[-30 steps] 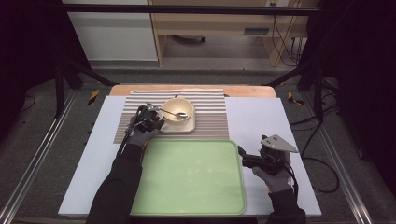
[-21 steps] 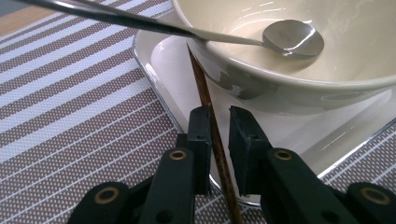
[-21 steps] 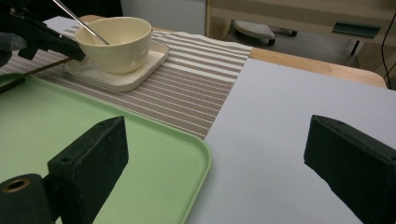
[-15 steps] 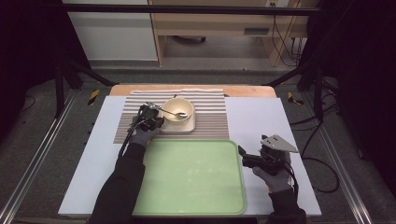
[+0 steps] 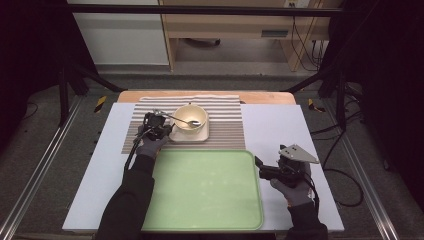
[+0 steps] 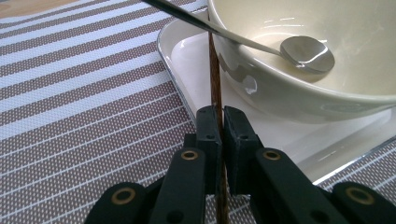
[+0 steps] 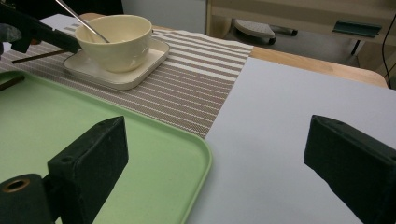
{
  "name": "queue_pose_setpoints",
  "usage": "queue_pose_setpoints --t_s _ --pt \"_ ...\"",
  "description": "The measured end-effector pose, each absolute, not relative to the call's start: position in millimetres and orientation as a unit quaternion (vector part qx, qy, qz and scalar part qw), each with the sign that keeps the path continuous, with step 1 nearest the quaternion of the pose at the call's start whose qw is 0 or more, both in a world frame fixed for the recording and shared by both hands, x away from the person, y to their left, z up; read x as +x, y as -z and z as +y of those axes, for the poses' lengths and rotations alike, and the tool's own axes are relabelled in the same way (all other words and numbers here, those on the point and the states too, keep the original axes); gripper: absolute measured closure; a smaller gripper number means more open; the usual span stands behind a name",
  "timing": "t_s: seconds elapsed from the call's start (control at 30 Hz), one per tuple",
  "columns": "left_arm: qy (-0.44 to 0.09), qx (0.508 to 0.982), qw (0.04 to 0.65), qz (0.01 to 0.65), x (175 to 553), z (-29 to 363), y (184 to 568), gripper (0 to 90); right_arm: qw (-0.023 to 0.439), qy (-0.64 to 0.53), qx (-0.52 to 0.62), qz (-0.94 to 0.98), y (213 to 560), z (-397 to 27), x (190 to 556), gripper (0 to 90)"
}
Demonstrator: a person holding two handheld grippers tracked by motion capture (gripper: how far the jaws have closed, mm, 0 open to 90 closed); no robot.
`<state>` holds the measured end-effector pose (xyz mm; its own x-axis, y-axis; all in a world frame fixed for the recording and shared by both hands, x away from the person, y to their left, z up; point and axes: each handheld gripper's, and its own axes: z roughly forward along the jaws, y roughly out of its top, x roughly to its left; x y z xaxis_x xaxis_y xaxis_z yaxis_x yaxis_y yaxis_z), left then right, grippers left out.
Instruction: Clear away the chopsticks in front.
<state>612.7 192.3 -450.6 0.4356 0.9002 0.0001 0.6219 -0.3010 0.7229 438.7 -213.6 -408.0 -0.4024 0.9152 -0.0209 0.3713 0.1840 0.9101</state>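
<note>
A cream bowl [image 5: 190, 117] with a metal spoon [image 6: 308, 53] in it stands on a square white plate [image 5: 189, 136], on a striped placemat [image 5: 225, 130]. My left gripper [image 6: 220, 114] is at the plate's left edge [image 5: 157, 127]. Its jaws have just been closing and are now shut on a thin brown chopstick [image 6: 215, 70], which runs up between the pads towards the bowl's rim. My right gripper [image 7: 215, 154] hangs open and holds nothing. It sits low over the right rim of the green tray [image 5: 205, 190], on the white table.
The green tray [image 7: 70, 121] lies in front of the placemat with nothing on it. A second brown stick [image 7: 9, 83] lies at the tray's far left edge. White board [image 5: 280, 125] covers the table to the right. Cables trail on the floor at the right.
The left gripper's jaws have drawn together on the stick beside the plate. Both hands stay where they were.
</note>
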Motion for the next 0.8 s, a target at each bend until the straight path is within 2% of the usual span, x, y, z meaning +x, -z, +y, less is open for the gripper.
queue_pose_setpoints --t_s 0.8 --pt "-0.227 0.757 0.361 0.495 559 232 426 85.1 0.300 -0.450 0.457 0.706 406 -214 437 5.2"
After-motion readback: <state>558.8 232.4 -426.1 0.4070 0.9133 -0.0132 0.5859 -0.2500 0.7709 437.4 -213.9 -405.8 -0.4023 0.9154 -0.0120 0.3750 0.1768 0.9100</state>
